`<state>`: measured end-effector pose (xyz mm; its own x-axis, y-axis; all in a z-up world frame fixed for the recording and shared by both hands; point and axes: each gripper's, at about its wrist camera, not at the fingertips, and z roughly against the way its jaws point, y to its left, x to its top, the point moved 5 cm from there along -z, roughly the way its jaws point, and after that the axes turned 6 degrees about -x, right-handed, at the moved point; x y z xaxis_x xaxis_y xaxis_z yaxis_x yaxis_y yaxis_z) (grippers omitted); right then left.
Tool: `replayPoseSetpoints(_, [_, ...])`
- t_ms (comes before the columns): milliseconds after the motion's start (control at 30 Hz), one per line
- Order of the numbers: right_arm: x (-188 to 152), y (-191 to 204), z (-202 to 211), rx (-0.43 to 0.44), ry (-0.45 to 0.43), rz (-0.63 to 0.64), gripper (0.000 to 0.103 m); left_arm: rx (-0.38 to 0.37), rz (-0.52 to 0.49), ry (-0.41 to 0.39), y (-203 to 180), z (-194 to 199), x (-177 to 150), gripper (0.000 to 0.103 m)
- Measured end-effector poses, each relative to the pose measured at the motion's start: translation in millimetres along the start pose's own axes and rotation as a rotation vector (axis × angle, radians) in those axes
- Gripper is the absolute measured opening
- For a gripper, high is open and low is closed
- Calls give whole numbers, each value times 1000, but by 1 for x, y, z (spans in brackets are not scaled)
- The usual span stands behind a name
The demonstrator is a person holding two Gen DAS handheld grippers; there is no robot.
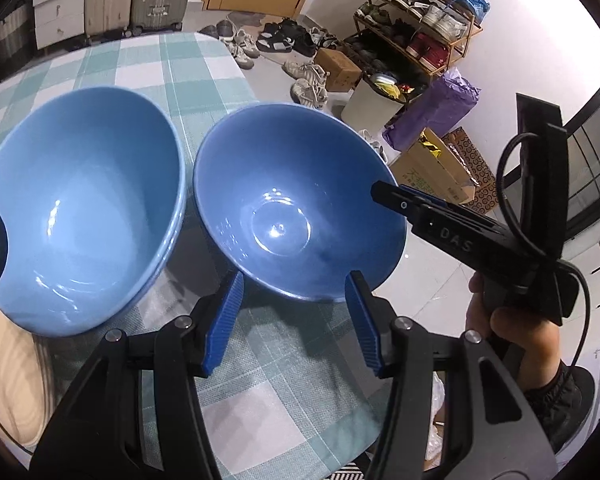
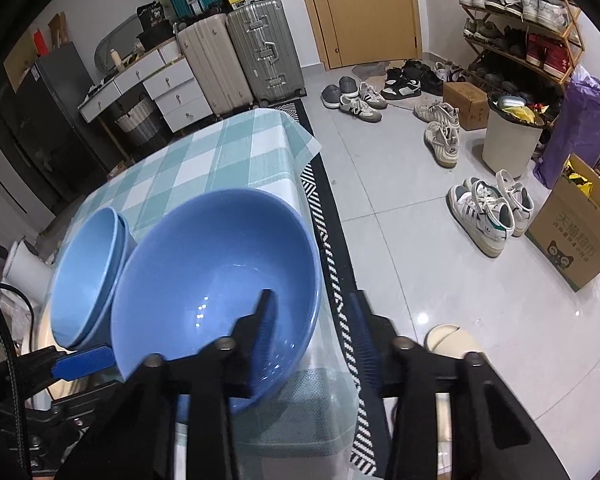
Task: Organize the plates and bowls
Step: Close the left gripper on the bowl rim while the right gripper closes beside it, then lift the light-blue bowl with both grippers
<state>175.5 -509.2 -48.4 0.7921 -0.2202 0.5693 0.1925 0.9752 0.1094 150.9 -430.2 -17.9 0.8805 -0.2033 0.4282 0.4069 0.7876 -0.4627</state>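
Both claws point steeply down at the worktop (image 1: 148,64), which is covered with a green-and-white checked cloth.

In the left wrist view the left claw (image 1: 294,312) hovers with its blue pads parted. The near rim of the darker blue bowl (image 1: 292,200) sits just beyond the two tips, at 12 o'clock from them, and neither pad touches it. The lighter blue bowl stack (image 1: 80,208) stands at 10 o'clock from this claw, just beside the darker bowl; a double rim shows that one bowl is nested in another.

A hand (image 1: 508,320) at the lower right holds the right claw (image 1: 396,196), which reaches in from 3 o'clock over the darker bowl's right rim. In the right wrist view the right claw (image 2: 312,320) straddles that rim: its left finger (image 2: 266,320) lies inside the bowl (image 2: 216,272), and its right finger (image 2: 360,336) is outside, over the worktop's edge. A gap shows between the outer finger and the bowl's wall, so the jaws stand partly closed without yet pinching it. The stack (image 2: 88,272) lies at 9 o'clock from this claw.

A striped rug (image 2: 332,240) lies on the floor beside the worktop.
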Motion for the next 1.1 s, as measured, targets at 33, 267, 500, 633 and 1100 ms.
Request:
replayPoseSetpoints(33, [0,-1,-2,-3,4,2,25,-2,2,10,1,-2,-1,50])
replayPoseSetpoints(267, [1,-6,-7,-18,3,6,11,11,7,7,5,-10,0,50])
replayPoseSetpoints(500, [3,-2,-8,-21,-8,25,9,35,-2,-13,10,-16,5,47])
replayPoseSetpoints(633, [2,0,-7,-25,-10,29,8,56,-28,-27,11,-17,7,34])
replayPoseSetpoints(1100, [-2,-1,2,-26,-9,13,9,65,-72,-41,10,-11,5,30])
